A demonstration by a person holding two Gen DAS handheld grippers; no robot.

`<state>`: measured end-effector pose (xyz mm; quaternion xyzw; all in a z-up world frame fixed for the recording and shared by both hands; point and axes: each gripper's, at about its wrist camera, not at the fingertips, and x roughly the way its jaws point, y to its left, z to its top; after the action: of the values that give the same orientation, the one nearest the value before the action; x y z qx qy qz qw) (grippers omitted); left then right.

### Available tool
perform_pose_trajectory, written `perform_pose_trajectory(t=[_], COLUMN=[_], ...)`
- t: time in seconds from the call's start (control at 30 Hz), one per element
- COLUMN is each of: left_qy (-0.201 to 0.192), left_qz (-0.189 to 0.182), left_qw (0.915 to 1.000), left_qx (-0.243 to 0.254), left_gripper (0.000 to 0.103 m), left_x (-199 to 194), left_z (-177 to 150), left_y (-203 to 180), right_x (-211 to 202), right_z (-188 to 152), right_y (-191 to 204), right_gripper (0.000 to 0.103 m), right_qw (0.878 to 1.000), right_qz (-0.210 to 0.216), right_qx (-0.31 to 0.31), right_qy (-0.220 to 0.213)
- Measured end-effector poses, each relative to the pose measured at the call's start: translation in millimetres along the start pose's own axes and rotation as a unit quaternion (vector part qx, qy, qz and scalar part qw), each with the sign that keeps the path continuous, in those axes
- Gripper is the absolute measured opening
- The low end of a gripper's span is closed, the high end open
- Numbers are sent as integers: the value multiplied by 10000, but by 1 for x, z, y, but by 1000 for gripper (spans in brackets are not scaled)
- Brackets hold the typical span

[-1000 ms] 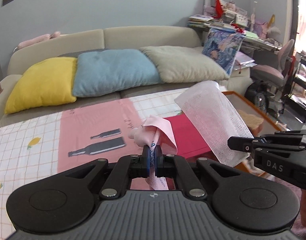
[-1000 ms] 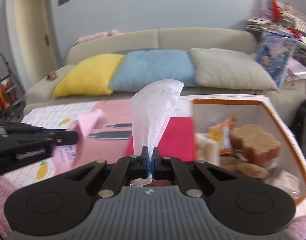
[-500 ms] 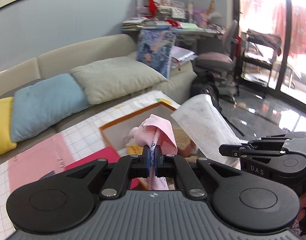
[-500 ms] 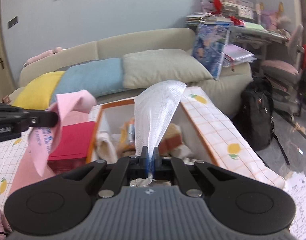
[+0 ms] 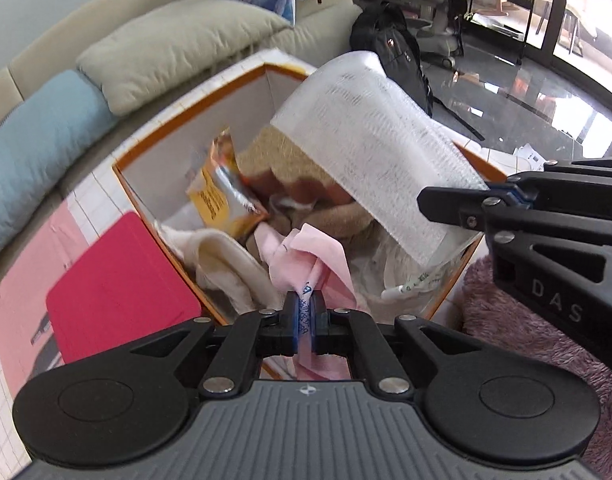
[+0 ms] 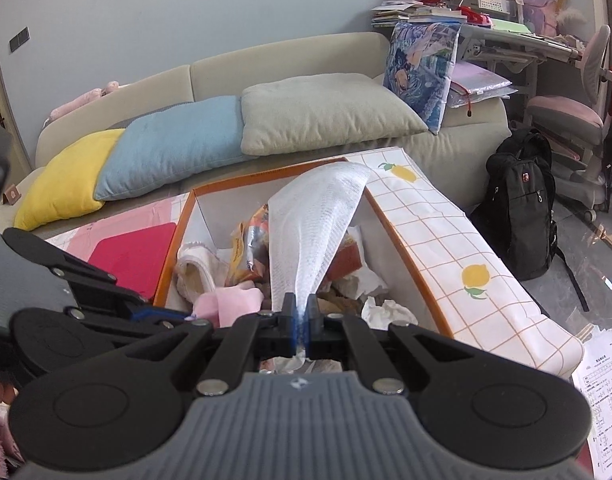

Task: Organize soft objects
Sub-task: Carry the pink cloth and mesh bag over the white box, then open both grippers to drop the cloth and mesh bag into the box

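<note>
My left gripper [image 5: 304, 303] is shut on a crumpled pink cloth [image 5: 306, 254] and holds it over the near edge of an orange-rimmed storage box [image 5: 146, 152]. My right gripper [image 6: 301, 310] is shut on a white mesh foam sheet [image 6: 312, 216] that stands up over the same box [image 6: 402, 252]. In the left wrist view the right gripper [image 5: 506, 196] comes in from the right with the sheet [image 5: 370, 148]. The pink cloth [image 6: 230, 302] shows at the left in the right wrist view. The box holds a yellow snack packet [image 5: 218, 196], a cream cloth [image 5: 222, 256] and brown plush.
A red flat pad [image 5: 114, 280] lies left of the box on the checked tablecloth. A sofa with yellow, blue and grey cushions [image 6: 318, 108] stands behind. A black backpack [image 6: 522, 200] sits on the floor at right. A purple fluffy rug [image 5: 518, 320] lies near the box.
Both grippers swung right and tipped down from the table toward the box. The pink cloth and white sheet now hang over the box's contents. Both stay clamped.
</note>
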<state>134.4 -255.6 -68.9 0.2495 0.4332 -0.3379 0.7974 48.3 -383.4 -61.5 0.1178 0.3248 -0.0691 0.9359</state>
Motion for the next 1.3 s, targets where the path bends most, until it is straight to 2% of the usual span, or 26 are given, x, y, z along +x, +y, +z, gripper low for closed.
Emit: perform_pose_trajectory(t=[0.1, 0.17, 0.37, 0.53, 0.77, 1.1, 1.17, 1.27, 1.3], left_qy=[-33, -136, -776, -1112, -1203, -1145, -1174, -1202, -1193], left_qz=[-177, -286, -468, -317, -201, -210, -224, -204, -191], left_qw=[9996, 9988, 9926, 9848, 9782, 9709, 9694, 9673, 9665], left_qx=[-202, -371, -806, -1293, -1683, -2094, -2143, -2223, -2265], left_gripper=[20, 39, 53, 57, 57, 57, 57, 57, 57], left_x=[-3, -9, -44, -67, -73, -75, -77, -81, -81], left_z=[-4, -4, -11, -23, -36, -54, -56, -58, -60], left_y=[8, 13, 28, 51, 69, 89, 92, 98, 100], right_x=[3, 2, 6, 13, 50, 84, 87, 89, 88], right_z=[0, -1, -2, -1, 4, 6, 5, 6, 7], right_y=[-2, 0, 6, 19, 26, 41, 46, 51, 52], right_gripper=[0, 0, 1, 2, 2, 2, 7, 8, 12], right_qw=[10000, 9999, 9996, 9982, 9859, 9698, 9661, 9623, 9613], right_qz=[-28, -66, -128, 60, 417, -31, -140, -185, -193], right_qx=[18, 31, -112, -300, 153, -414, -650, -818, -874], right_qy=[74, 118, 230, 523, 1616, 2404, 2494, 2587, 2605])
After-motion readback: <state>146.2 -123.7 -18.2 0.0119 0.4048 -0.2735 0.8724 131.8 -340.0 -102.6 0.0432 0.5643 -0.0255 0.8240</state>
